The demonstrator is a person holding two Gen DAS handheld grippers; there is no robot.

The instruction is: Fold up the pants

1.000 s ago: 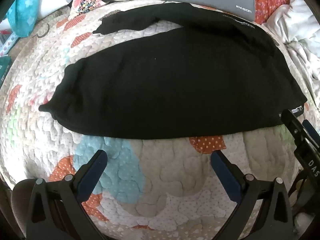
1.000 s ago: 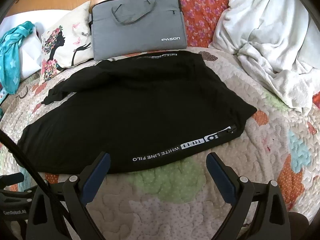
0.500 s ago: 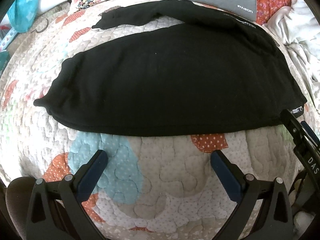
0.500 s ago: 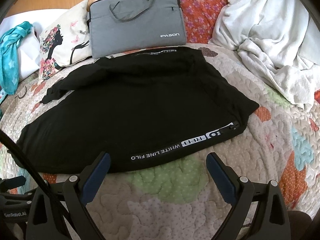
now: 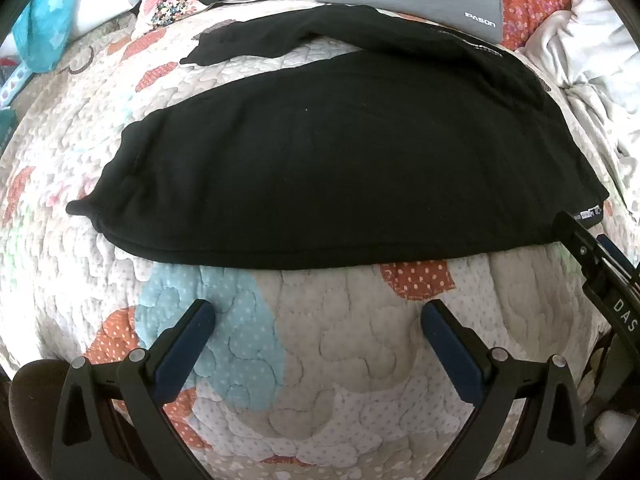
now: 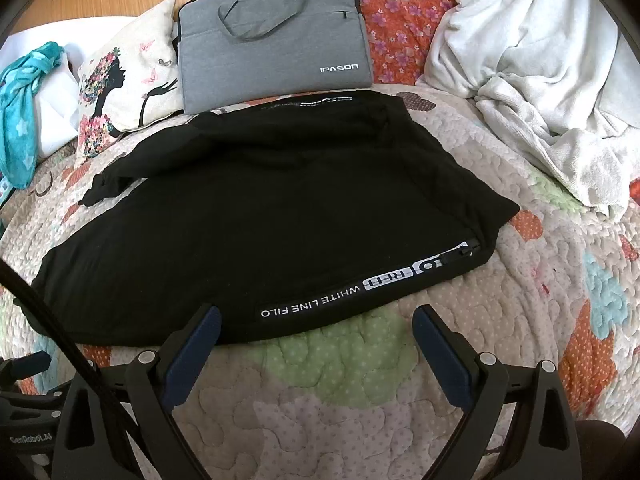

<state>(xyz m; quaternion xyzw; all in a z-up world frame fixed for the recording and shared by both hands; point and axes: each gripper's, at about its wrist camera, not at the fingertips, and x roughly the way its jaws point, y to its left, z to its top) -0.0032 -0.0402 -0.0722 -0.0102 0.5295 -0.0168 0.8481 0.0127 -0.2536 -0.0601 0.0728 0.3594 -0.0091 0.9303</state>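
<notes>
Black pants (image 5: 340,168) lie flat on the quilt (image 5: 320,340); left hand-held gripper (image 5: 318,316) and right hand-held gripper (image 6: 316,320) hover near, both spread wide, holding nothing.

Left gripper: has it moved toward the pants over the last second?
Yes, slightly. In the left wrist view the near hem of the black pants sits a little nearer the fingers than before, so the left gripper has eased forward over the quilt.

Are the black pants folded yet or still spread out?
Spread out. The black pants lie flat on the quilt, legs splayed apart, far leg separate; both grippers open, off the cloth.
</notes>
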